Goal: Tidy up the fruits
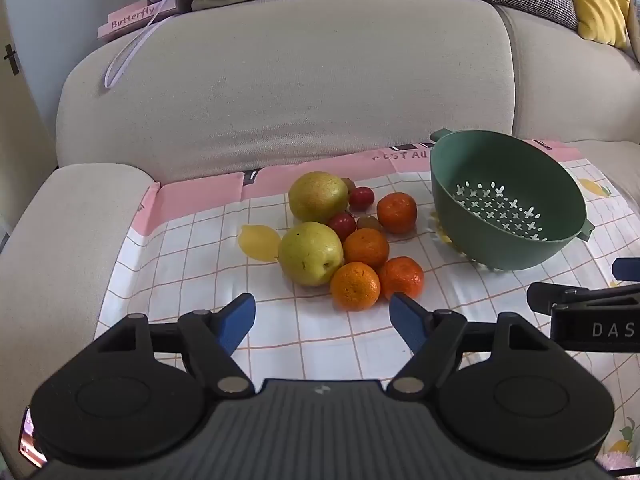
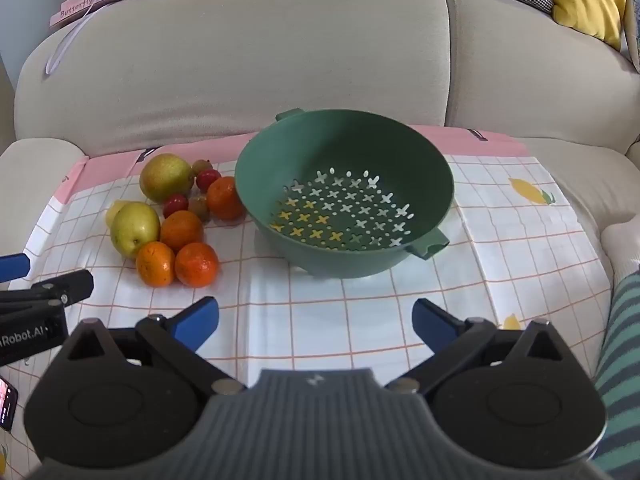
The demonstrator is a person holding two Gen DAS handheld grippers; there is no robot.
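Just beyond left gripper (image 1: 322, 316), fruit pile (image 1: 344, 240); both grippers' jaws wide, empty.

The right gripper (image 2: 315, 320) hangs over the checked cloth (image 2: 500, 248) with its blue-tipped jaws spread wide and nothing between them. Straight ahead of it sits a green colander (image 2: 400, 148), tilted, with cross-shaped holes in its bottom and a handle (image 2: 430, 245) on the near right side. Ahead and to the left lies a cluster of fruit: two yellow-green pears (image 2: 135, 229) (image 2: 166, 177), four oranges (image 2: 196, 265) (image 2: 155, 264) (image 2: 181, 231) (image 2: 225, 198), and small red and brownish fruits (image 2: 175, 204) among them. The farthest orange lies just beside the colander's wall. The left gripper (image 2: 16, 276) pokes in at the left edge, near the fruit; how its jaws stand cannot be told. A beige sofa back (image 2: 240, 60) rises beyond the cloth.
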